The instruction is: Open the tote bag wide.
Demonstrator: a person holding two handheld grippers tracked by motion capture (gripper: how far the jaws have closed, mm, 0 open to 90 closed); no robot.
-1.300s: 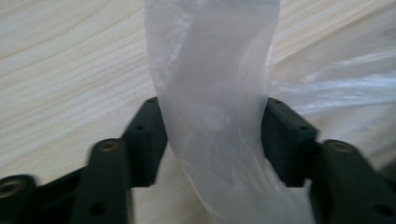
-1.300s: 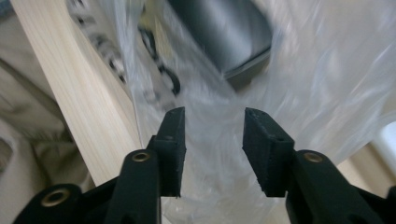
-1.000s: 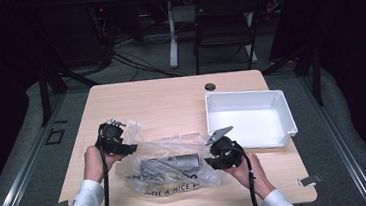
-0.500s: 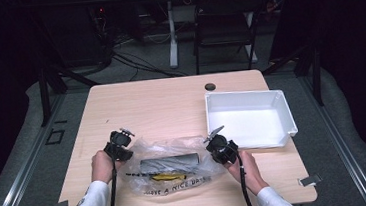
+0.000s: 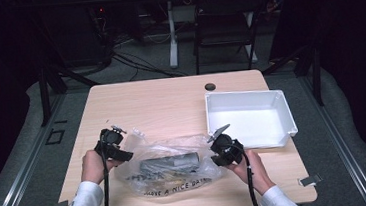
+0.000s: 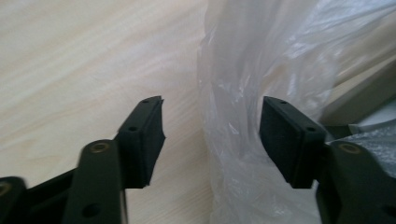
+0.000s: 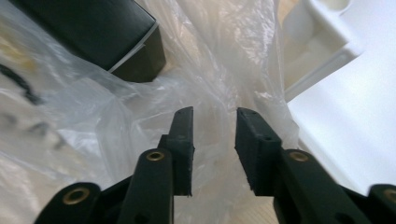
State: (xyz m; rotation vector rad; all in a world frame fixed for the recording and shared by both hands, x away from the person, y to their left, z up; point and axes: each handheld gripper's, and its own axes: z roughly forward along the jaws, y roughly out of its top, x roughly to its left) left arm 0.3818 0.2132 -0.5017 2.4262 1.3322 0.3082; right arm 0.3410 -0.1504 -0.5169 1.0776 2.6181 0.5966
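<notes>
A: Status check. We have the bag (image 5: 169, 167) lying on the near half of the table (image 5: 161, 105), between both hands. A dark box (image 5: 168, 162) sits inside it, roughly at the middle. The white tray (image 5: 285, 119) stands just right of the bag, far of the right hand.

B: Gripper states?

A: The left gripper (image 6: 210, 128) has just been opening. Its jaws stand apart, with a fold of film between them that neither pad presses. The right gripper (image 7: 215, 128) has also just been opening. Its jaws are a narrow gap apart, film lies between them, and we see no clamp on it.

B: So at this moment neither tool holds the bag. What are the failure modes?

A: First, a shallow bite. The film is thin and slack; if we close on a single loose fold, it may slide out when we pull.

B: Second?

A: Uneven lift. If one side grips and the other misses, the box could slide to the low end and drag the bag along the table.

B: And the tray?

A: The right gripper works just beside the tray wall. A sideways pull could push the tray or catch film on its corner.

B: Tearing?

A: Possible, in our judgement, if both sides pull apart hard on pinched film.
</notes>
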